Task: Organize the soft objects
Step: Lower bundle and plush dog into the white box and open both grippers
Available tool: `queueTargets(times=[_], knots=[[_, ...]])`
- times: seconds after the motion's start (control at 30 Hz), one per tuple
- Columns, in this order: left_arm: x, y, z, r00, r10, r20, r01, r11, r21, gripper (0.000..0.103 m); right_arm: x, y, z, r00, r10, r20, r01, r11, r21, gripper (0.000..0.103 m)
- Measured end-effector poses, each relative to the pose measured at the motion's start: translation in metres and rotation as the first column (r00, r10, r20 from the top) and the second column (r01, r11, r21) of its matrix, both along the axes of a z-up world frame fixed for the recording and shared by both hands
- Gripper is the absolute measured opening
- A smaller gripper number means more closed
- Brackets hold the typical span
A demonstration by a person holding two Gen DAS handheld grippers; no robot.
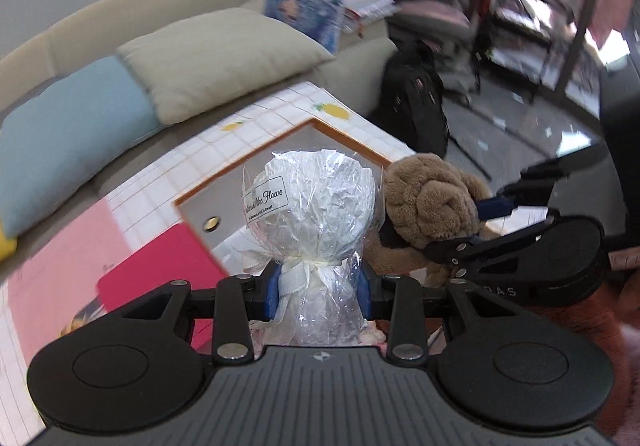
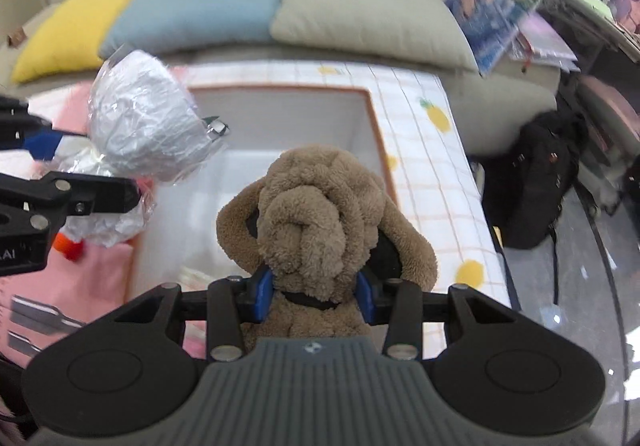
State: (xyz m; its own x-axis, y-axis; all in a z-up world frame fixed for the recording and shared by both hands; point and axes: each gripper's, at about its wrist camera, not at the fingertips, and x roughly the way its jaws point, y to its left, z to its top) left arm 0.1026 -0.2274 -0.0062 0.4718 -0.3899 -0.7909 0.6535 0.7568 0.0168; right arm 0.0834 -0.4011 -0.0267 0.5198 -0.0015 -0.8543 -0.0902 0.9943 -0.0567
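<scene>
Both tools were loaded. On the left, the left tool point(image 1: 320, 292) had its blue pads pressed on the tied neck of a white cellophane-wrapped bundle point(image 1: 316, 202), whose round head stood up ahead of the fingers. On the right, the right tool point(image 2: 316, 292) was clamped about the neck of a brown plush dog point(image 2: 320, 206), its wrinkled face turned toward the camera.

As far as progress could be judged, the task was mid-way through a carry: both soft things were off the bench point(image 2: 432, 166) and neither had been set down. A white bin point(image 2: 360, 114) with an orange rim sat open on the tiled, lemon-printed cloth, and it looked the likely destination. Its floor was mostly hidden and blurred, so what it already held could not be told. Some pink cloth point(image 2: 100, 278) and a small orange-red item point(image 2: 70, 246) lay at the left of the bench, possibly left to sort.

Each tool pointed steeply downward, over the bin's near side. They were held side by side, with the bundle and the dog close together. Three cushions point(image 2: 208, 2) lined the sofa beyond.
</scene>
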Motion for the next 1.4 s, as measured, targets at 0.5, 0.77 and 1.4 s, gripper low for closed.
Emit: queueTargets(times=[0.5, 0.77, 1.4], knots=[[0.03, -0.049, -0.073, 0.994, -0.051, -0.094, 0.069, 0.976, 0.208, 0.041, 0.027, -0.012, -0.052, 0.991, 0.012, -0.136, -0.02, 0.998, -0.058, 0.043], [0.035, -0.053, -0.091, 0.993, -0.035, -0.115, 0.064, 0.964, 0.257, 0.043, 0.036, -0.005, -0.067, 0.983, 0.016, -0.185, -0.031, 0.996, -0.078, 0.045], [0.028, -0.022, -0.046, 0.999, 0.017, -0.044, -0.01, 0.988, 0.154, 0.077, 0.022, 0.0, -0.037, 0.993, 0.033, -0.116, -0.043, 0.996, -0.084, 0.065]])
